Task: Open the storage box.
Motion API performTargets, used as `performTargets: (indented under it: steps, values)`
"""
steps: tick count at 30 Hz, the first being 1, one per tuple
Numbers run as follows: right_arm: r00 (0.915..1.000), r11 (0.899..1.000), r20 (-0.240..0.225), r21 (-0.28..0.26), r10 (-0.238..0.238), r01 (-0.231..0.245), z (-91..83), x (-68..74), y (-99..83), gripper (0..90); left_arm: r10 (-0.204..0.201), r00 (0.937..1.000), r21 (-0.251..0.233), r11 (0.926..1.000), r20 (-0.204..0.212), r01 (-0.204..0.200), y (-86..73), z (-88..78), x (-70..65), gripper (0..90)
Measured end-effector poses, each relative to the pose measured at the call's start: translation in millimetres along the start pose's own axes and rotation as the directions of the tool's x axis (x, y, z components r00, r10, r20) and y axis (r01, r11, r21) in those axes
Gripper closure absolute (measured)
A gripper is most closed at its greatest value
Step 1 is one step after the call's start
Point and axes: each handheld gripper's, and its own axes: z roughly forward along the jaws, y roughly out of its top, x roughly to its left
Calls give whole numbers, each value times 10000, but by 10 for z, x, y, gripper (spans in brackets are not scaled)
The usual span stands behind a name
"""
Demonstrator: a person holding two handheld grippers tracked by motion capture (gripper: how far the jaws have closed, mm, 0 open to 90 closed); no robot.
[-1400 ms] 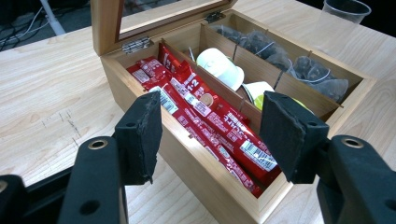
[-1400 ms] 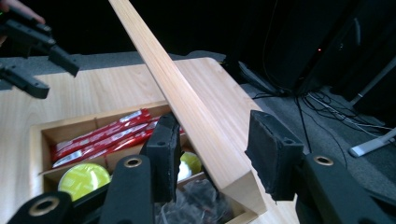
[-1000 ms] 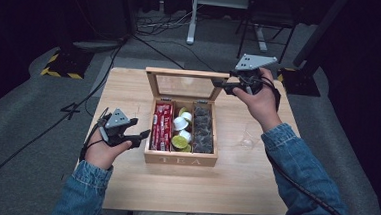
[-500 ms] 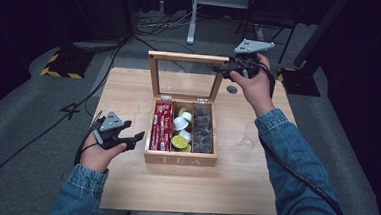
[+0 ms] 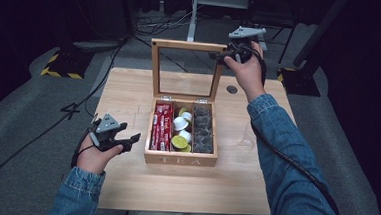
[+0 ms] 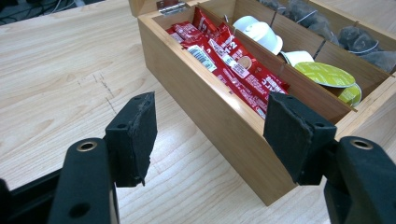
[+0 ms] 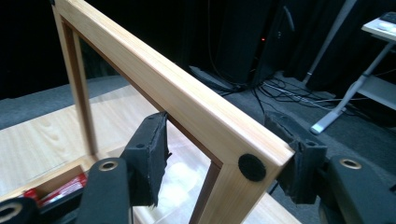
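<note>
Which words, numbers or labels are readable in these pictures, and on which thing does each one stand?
"TEA": on the front wall of the wooden box, seen in the high view.
"2": on a red packet in the box's left compartment, in the left gripper view; the rest of its print and the barcode are too blurred to read.
Green capsule lid: no readable text.

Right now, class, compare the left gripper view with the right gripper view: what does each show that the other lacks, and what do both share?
The left gripper view alone shows the white cup, the green-lidded pod, the dark tea bags and the box's front wall.

The right gripper view alone shows the glass lid standing up, a black bumper on its corner, and floor cables.

Both show the wooden table, red packets and open black fingers.
</note>
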Motion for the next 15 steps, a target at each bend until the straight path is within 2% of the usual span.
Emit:
performTargets:
  steps: [7, 11, 13, 15]
  values:
    - [9998, 9999, 186, 87, 57, -59, 138, -87, 9, 375, 12, 9999, 56, 10000, 162, -13, 17, 67, 8, 351]
    - [9989, 9998, 461, 153, 93, -100, 232, -115, 4, 347, -3, 9997, 125, 9999, 228, 0, 19, 99, 21, 350]
    - [9972, 9998, 743, 202, -18, 3, 281, -121, -3, 350, 10, 9998, 148, 9999, 217, -13, 18, 111, 29, 349]
    - [9961, 9997, 866, 187, 156, -173, 334, -144, -7, 340, -34, 9996, 188, 9998, 271, 29, 17, 124, 33, 348]
